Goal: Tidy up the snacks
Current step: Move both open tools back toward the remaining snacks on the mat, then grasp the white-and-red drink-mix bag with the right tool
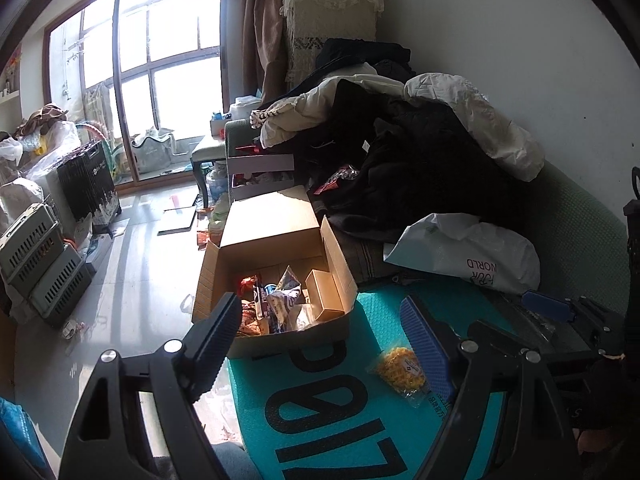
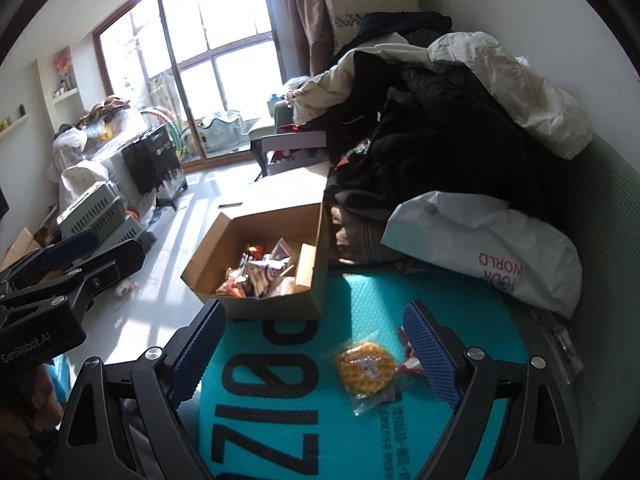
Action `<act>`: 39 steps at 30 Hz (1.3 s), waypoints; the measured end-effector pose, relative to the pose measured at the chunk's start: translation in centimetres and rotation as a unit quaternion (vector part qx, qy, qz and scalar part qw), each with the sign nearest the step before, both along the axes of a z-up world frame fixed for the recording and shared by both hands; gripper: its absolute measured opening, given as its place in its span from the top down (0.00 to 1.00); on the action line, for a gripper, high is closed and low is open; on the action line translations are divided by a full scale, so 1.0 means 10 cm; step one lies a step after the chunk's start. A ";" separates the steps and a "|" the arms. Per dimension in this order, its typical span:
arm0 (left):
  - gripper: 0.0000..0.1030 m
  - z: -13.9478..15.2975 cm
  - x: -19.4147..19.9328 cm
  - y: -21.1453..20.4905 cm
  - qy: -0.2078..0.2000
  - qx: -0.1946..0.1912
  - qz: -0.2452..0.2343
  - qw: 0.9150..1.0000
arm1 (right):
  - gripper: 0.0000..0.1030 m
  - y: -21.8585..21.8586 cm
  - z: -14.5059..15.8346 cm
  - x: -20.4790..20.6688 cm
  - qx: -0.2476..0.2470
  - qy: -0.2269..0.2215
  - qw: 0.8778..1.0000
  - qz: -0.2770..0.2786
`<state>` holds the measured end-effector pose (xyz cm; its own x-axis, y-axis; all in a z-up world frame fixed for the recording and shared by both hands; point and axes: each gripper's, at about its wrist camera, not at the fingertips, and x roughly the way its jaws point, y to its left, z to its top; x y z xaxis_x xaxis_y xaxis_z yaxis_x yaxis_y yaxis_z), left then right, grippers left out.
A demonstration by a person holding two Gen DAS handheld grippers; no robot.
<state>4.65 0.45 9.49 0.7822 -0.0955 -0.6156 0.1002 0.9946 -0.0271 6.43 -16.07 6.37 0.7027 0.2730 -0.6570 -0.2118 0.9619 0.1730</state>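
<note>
A: Both grippers have their fingers spread wide with nothing between the pads. The right gripper [image 2: 316, 344] frames the round yellow waffle snack in its clear plastic wrapper [image 2: 366, 368], which lies flat on the teal bubble-textured mailer with large black numerals [image 2: 280, 400], close to the right-hand blue pad. The left gripper [image 1: 320, 332] looks toward the open brown cardboard box [image 1: 276, 276], which already holds a jumble of snack packets.

B: So what could spoil a pickup from here?

A: I'd worry first about the wrapper. It looks thin and slick, and it sits flat, so the fingers [image 2: 428, 352] might close on the loose film alone or skate over it and push the snack along the mailer.

B: And that small red-and-white wrapped sweet [image 2: 408, 354] touching the waffle's wrapper?

A: It lies right against the pad. A closing grip could catch it too, or flick it off toward the white plastic shopping bag with pink lettering [image 2: 500, 248].

B: Anything about the surface?

A: The mailer seems to rest on something soft, so pressing down may dent or slide it and nudge the box, which sits partly on its far edge. I can't tell how firmly the box is supported. The left gripper in the right wrist view [image 2: 64, 256] is well apart, so I judge a clash between them unlikely.
</note>
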 end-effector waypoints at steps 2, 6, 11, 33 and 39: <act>0.21 -0.11 0.03 -0.08 0.014 -0.001 -0.007 1.000 | 0.12 -0.10 -0.13 0.01 0.007 0.012 1.000 -0.006; 0.21 -0.35 0.09 -0.26 0.048 -0.008 -0.019 0.999 | 0.12 -0.28 -0.40 0.05 0.015 0.041 0.999 -0.018; 0.21 -0.62 0.15 -0.47 0.076 -0.007 -0.020 0.997 | 0.12 -0.49 -0.70 0.09 0.016 0.066 0.997 -0.032; 0.21 -1.66 0.54 -0.41 0.201 -0.016 0.055 0.978 | 0.12 -0.48 -1.72 0.65 0.005 0.141 0.988 0.059; 0.21 -1.81 0.61 -0.38 0.216 -0.027 0.072 0.973 | 0.12 -0.66 -1.84 0.88 -0.029 0.151 0.988 -0.008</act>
